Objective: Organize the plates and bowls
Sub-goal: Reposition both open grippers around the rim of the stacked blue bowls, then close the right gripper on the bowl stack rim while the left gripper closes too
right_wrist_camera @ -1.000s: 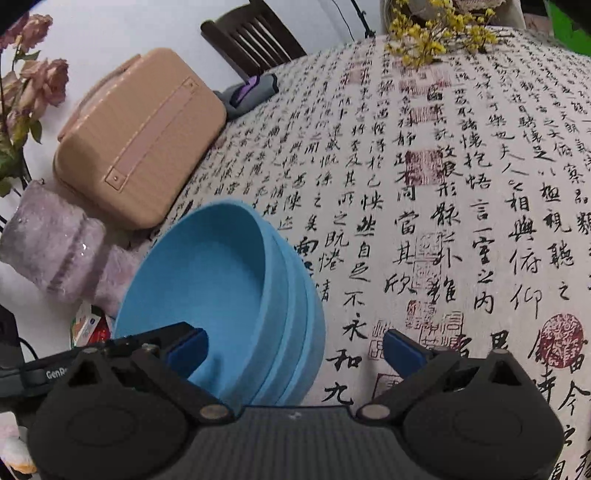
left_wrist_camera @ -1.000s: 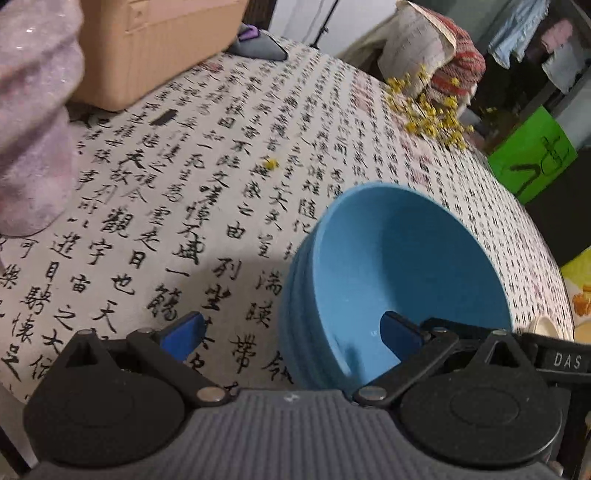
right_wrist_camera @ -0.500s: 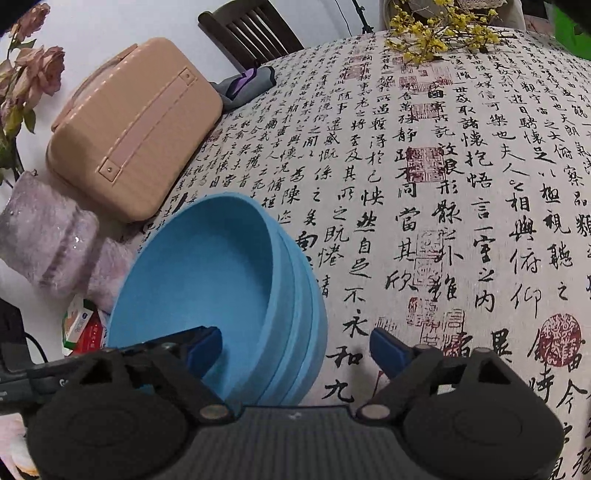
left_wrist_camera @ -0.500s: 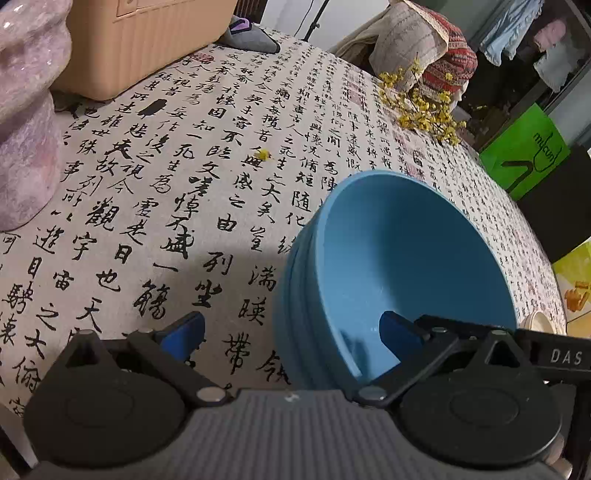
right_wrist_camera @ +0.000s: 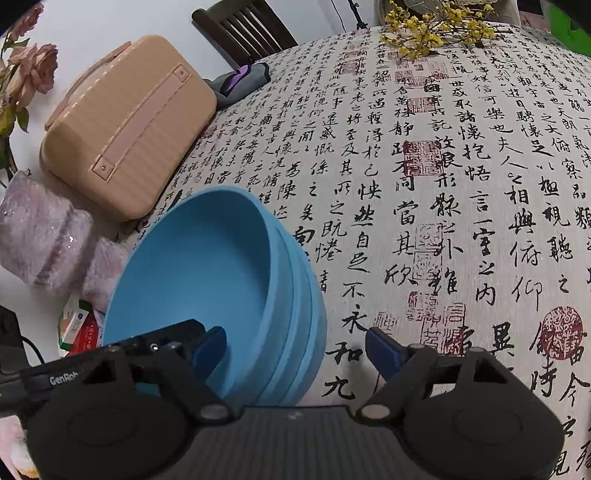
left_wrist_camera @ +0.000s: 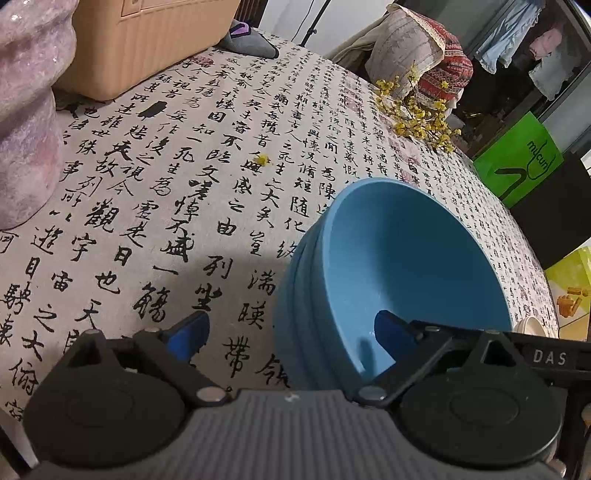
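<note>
A stack of blue bowls (left_wrist_camera: 402, 266) stands on the calligraphy tablecloth (left_wrist_camera: 166, 192); it also shows in the right wrist view (right_wrist_camera: 207, 280). My left gripper (left_wrist_camera: 291, 330) is open and straddles the stack's near left wall, one finger inside the top bowl, one outside. My right gripper (right_wrist_camera: 295, 345) is open and straddles the stack's right wall, its left finger inside the bowl and its right finger over the cloth. Neither pair of fingers presses the wall.
A tan case (right_wrist_camera: 125, 122) and a pink vase (right_wrist_camera: 44, 236) stand at the table's left side. A dark folded cloth (right_wrist_camera: 240, 81) and yellow flower sprigs (right_wrist_camera: 436, 26) lie at the far side. A wooden chair (right_wrist_camera: 243, 26) stands behind. A green bag (left_wrist_camera: 521, 166) is off the table.
The right gripper's fingers have narrowed a little around the bowl wall. The left wrist view has shifted slightly, and the stack sits a bit further right in it.
</note>
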`<state>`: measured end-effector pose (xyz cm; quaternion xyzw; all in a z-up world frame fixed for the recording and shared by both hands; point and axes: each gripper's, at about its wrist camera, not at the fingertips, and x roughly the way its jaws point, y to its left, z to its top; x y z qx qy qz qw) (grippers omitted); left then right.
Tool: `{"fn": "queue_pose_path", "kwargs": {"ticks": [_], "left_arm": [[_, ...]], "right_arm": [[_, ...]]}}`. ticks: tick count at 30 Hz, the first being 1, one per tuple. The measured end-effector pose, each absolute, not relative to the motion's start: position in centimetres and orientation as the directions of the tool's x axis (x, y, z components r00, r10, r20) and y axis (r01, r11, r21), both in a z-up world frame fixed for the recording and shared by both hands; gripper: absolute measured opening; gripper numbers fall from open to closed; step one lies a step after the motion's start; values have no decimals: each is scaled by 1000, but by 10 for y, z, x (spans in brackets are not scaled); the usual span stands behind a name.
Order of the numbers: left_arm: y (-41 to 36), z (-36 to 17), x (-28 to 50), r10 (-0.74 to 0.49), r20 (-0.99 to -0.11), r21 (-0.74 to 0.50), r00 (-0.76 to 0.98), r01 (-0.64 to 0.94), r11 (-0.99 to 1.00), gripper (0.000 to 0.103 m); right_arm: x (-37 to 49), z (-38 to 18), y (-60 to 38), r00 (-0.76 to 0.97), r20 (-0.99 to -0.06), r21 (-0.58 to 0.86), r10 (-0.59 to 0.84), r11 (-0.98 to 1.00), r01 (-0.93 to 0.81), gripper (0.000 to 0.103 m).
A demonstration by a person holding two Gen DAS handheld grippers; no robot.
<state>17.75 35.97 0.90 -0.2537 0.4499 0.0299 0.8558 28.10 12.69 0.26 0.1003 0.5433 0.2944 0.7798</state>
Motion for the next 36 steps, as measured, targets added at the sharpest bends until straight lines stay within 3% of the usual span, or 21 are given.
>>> {"fn": "queue_pose_path", "kwargs": {"ticks": [22, 25, 29, 33, 34, 36], "left_arm": [[361, 9, 177, -179, -781, -406, 598, -269, 873, 98], [360, 10, 178, -173, -785, -397, 594, -269, 878, 97], [355, 12, 181, -167, -791, -378, 588, -257, 889, 81], [349, 13, 186, -168, -800, -360, 576, -237, 902, 65], [348, 14, 186, -172, -802, -358, 572, -230, 905, 56], [344, 14, 188, -183, -806, -356, 563, -216, 909, 47]], "right_arm": [[280, 7, 128, 254, -803, 448, 540, 826, -341, 75], [281, 8, 130, 252, -805, 444, 537, 827, -344, 67], [282, 7, 134, 241, -817, 433, 523, 834, -341, 52], [283, 4, 138, 224, -830, 428, 511, 840, -334, 43], [283, 5, 139, 223, -832, 424, 508, 841, -335, 40], [283, 5, 140, 220, -834, 423, 506, 843, -333, 39]]}}
